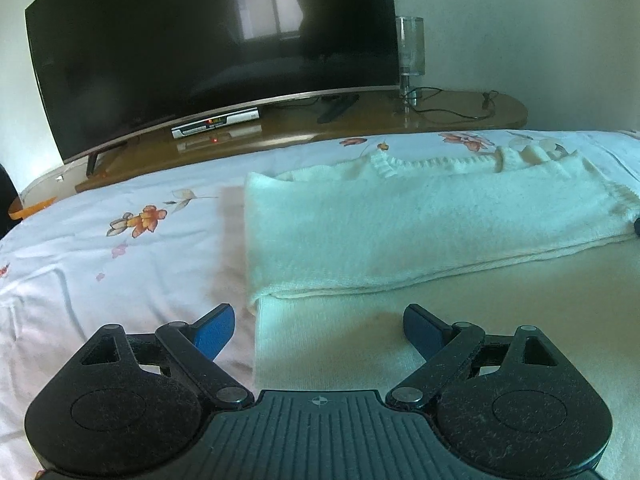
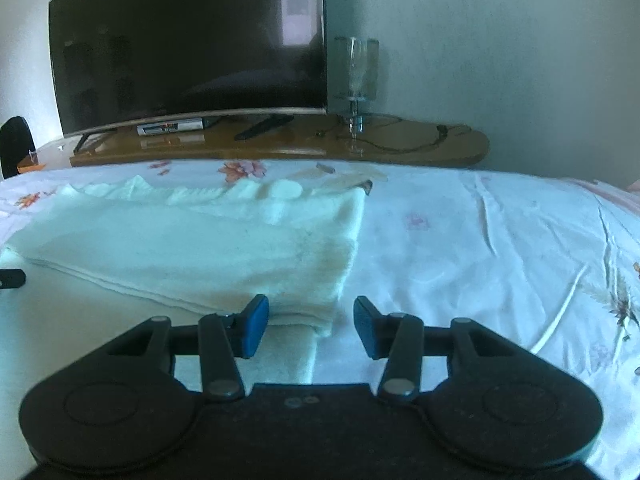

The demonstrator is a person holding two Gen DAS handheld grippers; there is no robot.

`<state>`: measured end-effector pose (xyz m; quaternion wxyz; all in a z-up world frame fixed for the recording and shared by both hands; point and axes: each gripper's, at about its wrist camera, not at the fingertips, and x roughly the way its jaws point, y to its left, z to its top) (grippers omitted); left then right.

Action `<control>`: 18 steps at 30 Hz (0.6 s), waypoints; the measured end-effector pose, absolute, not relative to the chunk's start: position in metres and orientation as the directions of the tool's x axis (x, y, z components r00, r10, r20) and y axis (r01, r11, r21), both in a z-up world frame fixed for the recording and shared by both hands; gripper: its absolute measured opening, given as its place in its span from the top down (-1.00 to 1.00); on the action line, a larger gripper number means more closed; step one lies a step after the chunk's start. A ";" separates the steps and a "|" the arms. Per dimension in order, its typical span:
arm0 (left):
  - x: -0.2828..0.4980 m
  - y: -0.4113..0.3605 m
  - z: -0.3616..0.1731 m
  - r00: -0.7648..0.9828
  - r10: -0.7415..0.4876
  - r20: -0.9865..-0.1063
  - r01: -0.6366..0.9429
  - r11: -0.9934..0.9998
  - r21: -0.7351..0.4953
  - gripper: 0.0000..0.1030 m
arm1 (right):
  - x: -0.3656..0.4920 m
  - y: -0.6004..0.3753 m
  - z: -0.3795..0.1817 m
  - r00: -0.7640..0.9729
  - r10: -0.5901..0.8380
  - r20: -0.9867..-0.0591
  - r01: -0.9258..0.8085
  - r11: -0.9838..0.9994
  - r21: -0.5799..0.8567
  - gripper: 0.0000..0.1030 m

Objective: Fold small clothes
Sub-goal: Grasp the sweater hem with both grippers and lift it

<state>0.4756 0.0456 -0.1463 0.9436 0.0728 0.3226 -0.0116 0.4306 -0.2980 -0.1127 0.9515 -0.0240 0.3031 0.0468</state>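
A white knitted garment [image 1: 400, 224] lies on the floral bedsheet [image 1: 100, 280], its far part folded back over the near part, with a ribbed edge at the back. My left gripper [image 1: 320, 332] is open and empty, low over the garment's near left edge, just short of the fold. In the right wrist view the same garment [image 2: 192, 248] fills the left half. My right gripper [image 2: 310, 326] is open and empty, its jaws on either side of the fold's right corner. The tip of the other gripper shows at the left edge [image 2: 12, 278].
Beyond the bed stands a wooden shelf [image 1: 460, 118] with a large dark TV [image 1: 208, 44], a set-top box [image 1: 216, 122], a remote, cables and a glass lamp [image 1: 410, 60]. Wrinkled floral bedsheet [image 2: 500, 248] spreads to the right of the garment.
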 end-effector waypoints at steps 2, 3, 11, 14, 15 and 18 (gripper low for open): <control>0.476 0.046 -0.146 0.790 0.025 -0.612 0.069 0.989 0.129 -0.76 | 0.432 -0.299 -0.116 0.805 0.069 -0.589 -0.098 0.995 -0.017 0.08; 0.475 0.047 -0.145 0.788 0.027 -0.615 0.066 0.990 0.128 -0.76 | 0.433 -0.299 -0.118 0.799 0.057 -0.599 -0.088 0.996 -0.023 0.08; 0.368 0.115 -0.131 0.740 -0.048 -0.671 0.097 0.995 0.036 -0.75 | 0.351 -0.324 -0.086 0.742 0.208 -0.637 -0.200 0.976 0.086 0.04; 0.299 0.151 -0.130 0.692 -0.103 -0.714 0.088 0.994 -0.059 -0.34 | 0.293 -0.351 -0.087 0.675 0.304 -0.673 -0.192 0.952 0.238 0.01; 0.279 0.159 -0.131 0.681 -0.122 -0.722 0.086 0.993 -0.087 -0.25 | 0.269 -0.360 -0.089 0.652 0.328 -0.684 -0.173 0.942 0.287 0.01; 0.226 0.164 -0.129 0.636 -0.226 -0.738 0.091 0.971 -0.219 -0.12 | 0.213 -0.376 -0.097 0.611 0.389 -0.690 -0.106 0.903 0.416 0.01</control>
